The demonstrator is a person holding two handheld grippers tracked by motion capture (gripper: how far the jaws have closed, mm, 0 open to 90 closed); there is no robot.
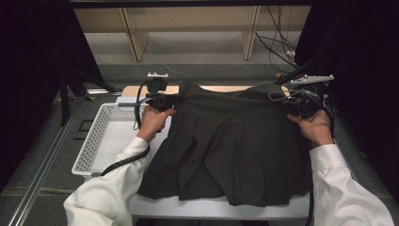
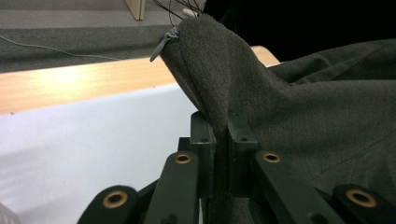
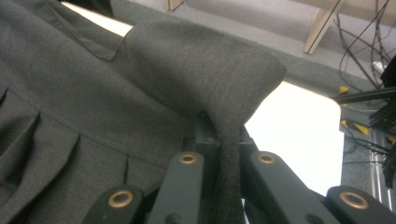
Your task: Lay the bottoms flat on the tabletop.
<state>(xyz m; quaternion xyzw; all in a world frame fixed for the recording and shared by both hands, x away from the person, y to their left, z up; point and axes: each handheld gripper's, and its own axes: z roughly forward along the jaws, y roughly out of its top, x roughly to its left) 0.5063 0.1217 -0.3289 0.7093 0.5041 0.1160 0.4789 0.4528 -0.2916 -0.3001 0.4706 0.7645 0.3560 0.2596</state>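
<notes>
Both grippers, left (image 1: 170,101) & right (image 1: 291,107), clamped on waistband corners of dark grey pleated cloth skirt (image 1: 226,146) over white table (image 1: 211,207) — soft, floppy, light, so grip thick band w/ both.

A white table top (image 1: 211,207) fills the lower middle of the high view, with a light wooden board (image 1: 221,88) along its far edge and a white perforated plastic basket (image 1: 96,136) at its left side. Beyond it, grey carpeted floor (image 1: 188,47) runs toward the top of the frame, where pale wooden frame legs (image 1: 134,40) stand and a tangle of black cables (image 1: 280,42) lies at the upper right. Black curtains (image 1: 28,70) close off the left and right edges, a metal rail (image 1: 42,174) slants along the lower left, and the light is dim, brightest on the table top.
</notes>
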